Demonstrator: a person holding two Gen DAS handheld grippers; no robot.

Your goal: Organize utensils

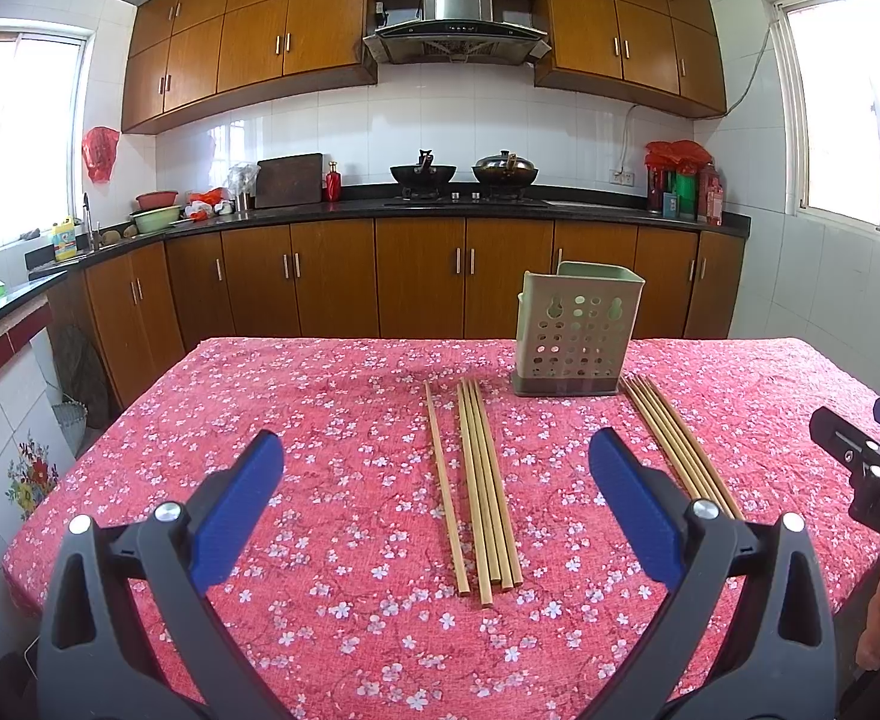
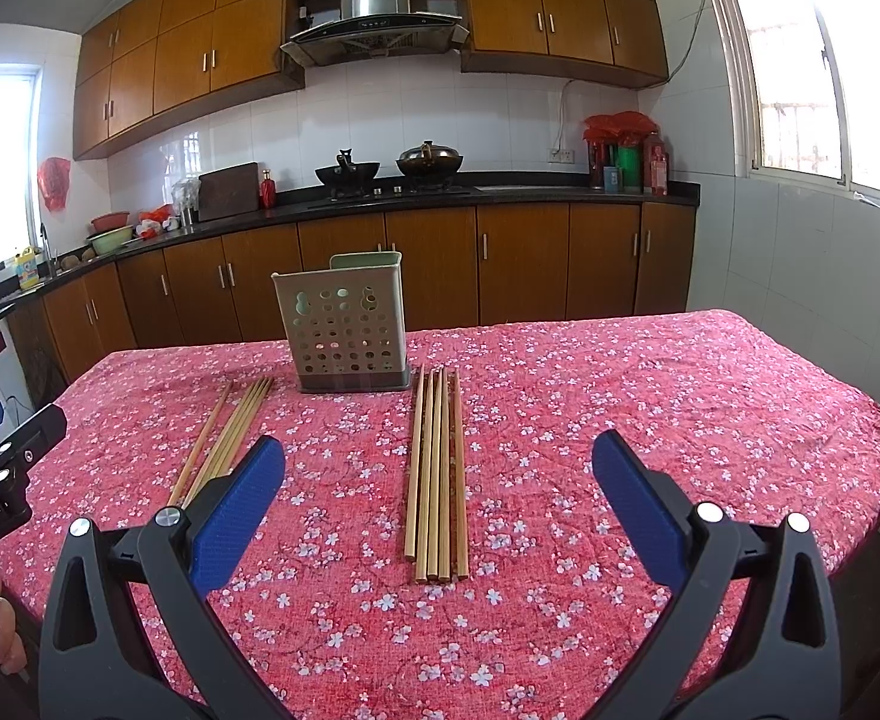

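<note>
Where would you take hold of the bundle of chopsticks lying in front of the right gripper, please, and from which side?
Probably near the middle of the chopstick bundle, from above, with the open right gripper straddling its width. The sticks lie flat on the tablecloth, side by side, pointing toward the utensil holder, so closing across them should gather them together.

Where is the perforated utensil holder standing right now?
The utensil holder stands upright at the table's far side, between the two chopstick groups: right of centre in the left wrist view, left of centre in the right wrist view.
</note>
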